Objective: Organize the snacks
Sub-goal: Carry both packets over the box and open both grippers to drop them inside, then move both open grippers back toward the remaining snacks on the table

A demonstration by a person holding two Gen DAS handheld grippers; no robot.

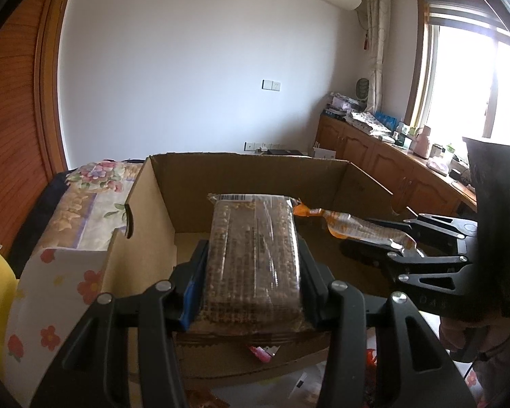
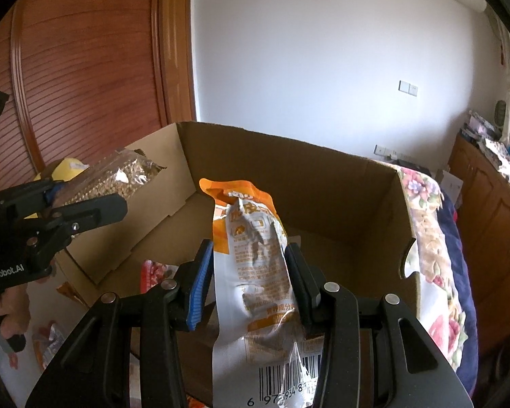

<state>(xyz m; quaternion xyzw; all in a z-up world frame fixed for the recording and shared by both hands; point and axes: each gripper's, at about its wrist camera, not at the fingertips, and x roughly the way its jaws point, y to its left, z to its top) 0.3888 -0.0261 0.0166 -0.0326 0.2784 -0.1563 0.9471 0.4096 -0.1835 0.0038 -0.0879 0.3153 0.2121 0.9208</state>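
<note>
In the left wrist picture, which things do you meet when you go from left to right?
Wooden door → flowered box → cardboard box → clear snack pack in left tool → orange snack bag → right tool.

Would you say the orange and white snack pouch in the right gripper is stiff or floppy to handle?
Probably floppy: the orange and white pouch is creased and dented between the right gripper pads, and in the left wrist view it sags past the fingertips. It looks light, mostly film with slack inside. The glossy film may be slippery, so the grip could shift.
</note>
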